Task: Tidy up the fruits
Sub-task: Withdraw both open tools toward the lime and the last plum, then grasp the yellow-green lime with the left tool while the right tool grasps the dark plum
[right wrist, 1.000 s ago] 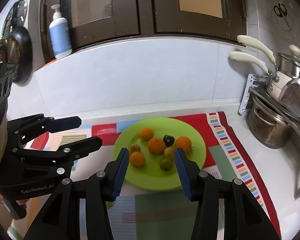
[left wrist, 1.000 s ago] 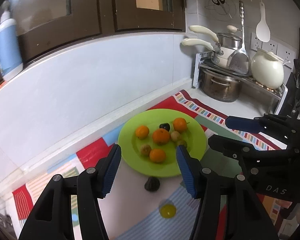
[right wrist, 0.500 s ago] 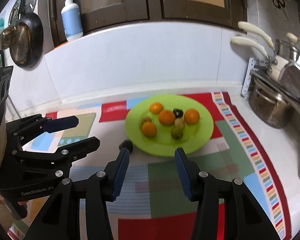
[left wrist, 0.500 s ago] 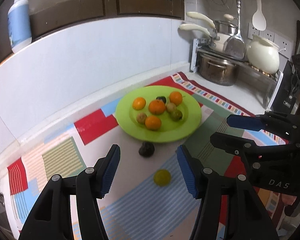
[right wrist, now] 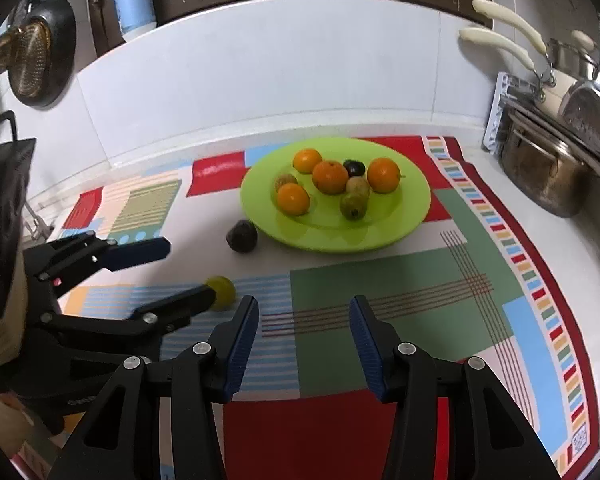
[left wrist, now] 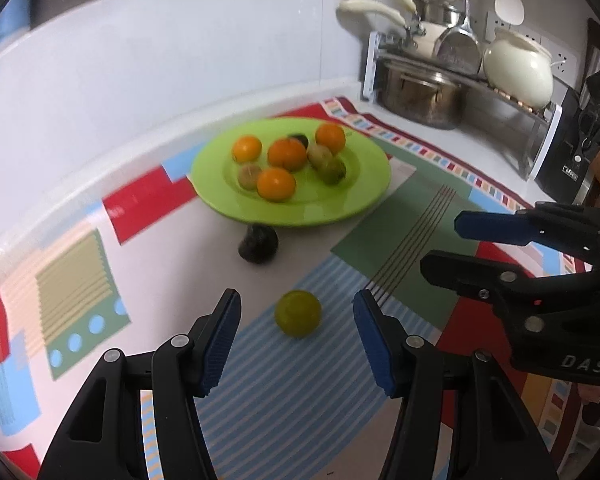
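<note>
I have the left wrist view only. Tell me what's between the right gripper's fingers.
Observer: Nothing. The right gripper is open over bare cloth.
Operator: Describe the dark fruit half hidden behind the oranges.
Observer: It is small, round and near-black, and it lies on the plate between two oranges.
Operator: Report what's on the wall beyond my left edge.
Observer: A strainer hangs there.
</note>
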A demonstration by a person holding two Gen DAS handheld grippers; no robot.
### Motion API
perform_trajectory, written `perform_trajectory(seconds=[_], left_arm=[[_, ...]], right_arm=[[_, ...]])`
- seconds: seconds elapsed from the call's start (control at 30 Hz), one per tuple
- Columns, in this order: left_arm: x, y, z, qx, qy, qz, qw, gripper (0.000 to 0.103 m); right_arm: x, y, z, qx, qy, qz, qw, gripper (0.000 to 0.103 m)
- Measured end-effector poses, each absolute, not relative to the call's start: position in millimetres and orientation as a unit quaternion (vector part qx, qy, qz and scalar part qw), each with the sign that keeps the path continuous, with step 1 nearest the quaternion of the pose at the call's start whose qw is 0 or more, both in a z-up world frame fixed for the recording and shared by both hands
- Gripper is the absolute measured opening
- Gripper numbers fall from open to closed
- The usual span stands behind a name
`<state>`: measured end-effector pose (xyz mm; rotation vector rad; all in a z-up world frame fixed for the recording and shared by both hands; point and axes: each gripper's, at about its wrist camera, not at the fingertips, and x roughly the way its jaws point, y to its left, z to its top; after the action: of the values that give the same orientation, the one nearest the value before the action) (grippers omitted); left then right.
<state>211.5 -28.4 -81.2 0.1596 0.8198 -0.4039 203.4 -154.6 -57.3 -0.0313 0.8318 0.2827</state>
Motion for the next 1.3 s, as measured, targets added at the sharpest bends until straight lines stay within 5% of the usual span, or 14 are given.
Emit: perform_trajectory(seconds=[0.43, 1.3], left_arm=[[227.8, -30.5, -105.1, 0.058, 0.429, -0.201, 0.879, 0.029], [238.1, 40.7, -84.3, 0.026, 0.401, -0.102, 0.91, 0.029]], right_arm=[[212.9, -151.7, -72.5, -0.015, 0.42, 0.129, 0.898, 0.048], [262.8, -90.1, -78.2, -0.016, 0.423, 0.215, 0.88, 0.048]])
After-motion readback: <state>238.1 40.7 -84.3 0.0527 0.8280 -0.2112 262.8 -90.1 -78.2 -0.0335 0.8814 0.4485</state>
